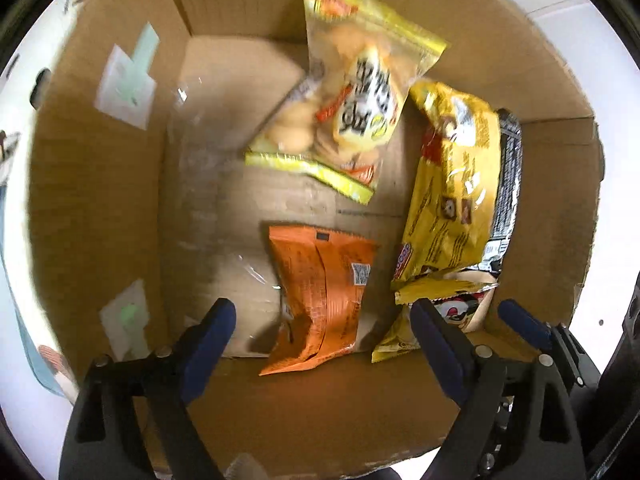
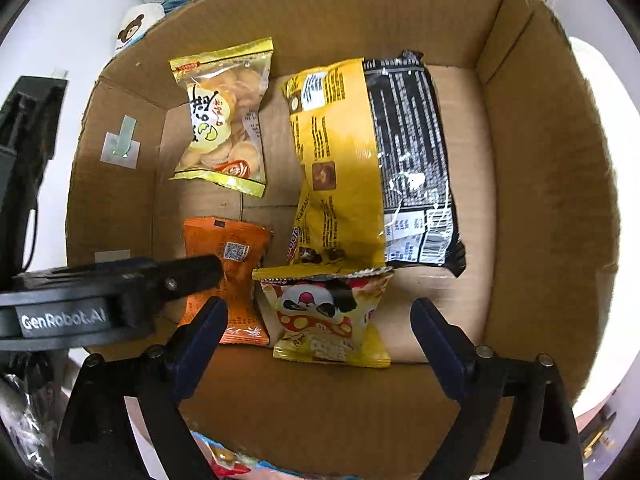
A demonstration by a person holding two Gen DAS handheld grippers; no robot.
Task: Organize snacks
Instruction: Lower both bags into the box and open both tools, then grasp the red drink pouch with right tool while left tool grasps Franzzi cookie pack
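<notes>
While both claws hang open over cardboard box (image 2: 520,200): left claw (image 1: 324,316), right claw (image 2: 320,312), nothing gripped. Snacks on box floor; orange packet (image 2: 228,264) nr left wall. Risk: claws crowd, snag packet. Right view only: panda packet (image 2: 332,316) in full, black bag (image 2: 412,160).

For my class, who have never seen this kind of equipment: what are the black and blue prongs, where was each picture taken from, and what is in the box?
The prongs are two-finger grippers, one held in each of a person's hands. Each carries a camera looking along its fingers. One picture comes from the left gripper, the other from the right gripper. Both are open and hold nothing. They look down into a cardboard box holding five snacks: a clear biscuit bag, an orange packet, a long yellow packet lying partly over a black packet, and a small cartoon-faced packet.
</notes>
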